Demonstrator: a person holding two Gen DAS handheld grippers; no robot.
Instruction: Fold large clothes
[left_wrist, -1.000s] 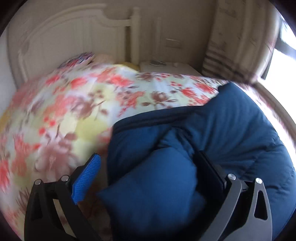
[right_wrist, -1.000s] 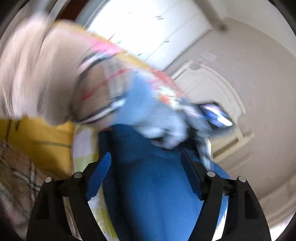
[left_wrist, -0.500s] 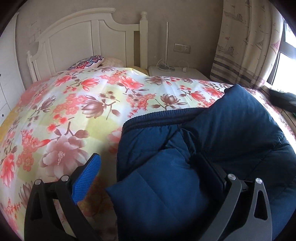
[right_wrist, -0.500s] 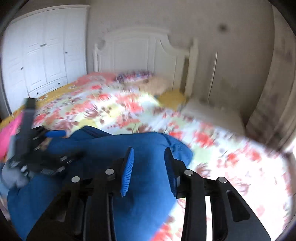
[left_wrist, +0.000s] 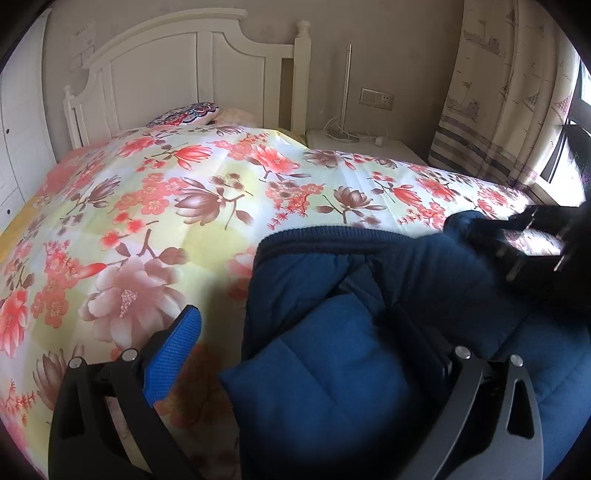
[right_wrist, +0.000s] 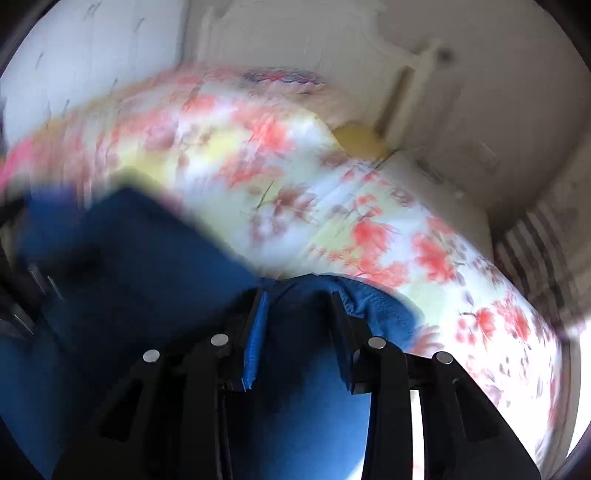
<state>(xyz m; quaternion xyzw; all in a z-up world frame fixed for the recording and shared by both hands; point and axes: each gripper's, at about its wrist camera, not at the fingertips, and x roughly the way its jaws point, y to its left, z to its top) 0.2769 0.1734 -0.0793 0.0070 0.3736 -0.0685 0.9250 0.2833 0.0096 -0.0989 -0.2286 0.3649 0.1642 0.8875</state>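
Observation:
A dark blue padded jacket (left_wrist: 369, 288) lies bunched on a floral bed cover (left_wrist: 166, 206). My left gripper (left_wrist: 295, 339) is open; a fold of the jacket lies between its jaws, and the right finger is partly buried in cloth. My right gripper (right_wrist: 295, 310) is shut on the jacket's edge (right_wrist: 369, 306) near the bed's right side. It shows in the left wrist view as a dark shape at the far right (left_wrist: 535, 243). The right wrist view is blurred.
A white headboard (left_wrist: 184, 74) and a patterned pillow (left_wrist: 184, 112) stand at the bed's far end. A white nightstand (left_wrist: 354, 144) with a lamp pole sits beside it. A curtain (left_wrist: 498, 92) and a window are at the right.
My right gripper has swung down and closed on the jacket's edge, now showing at the right of the left wrist view. The left gripper has stayed open and nearly still.

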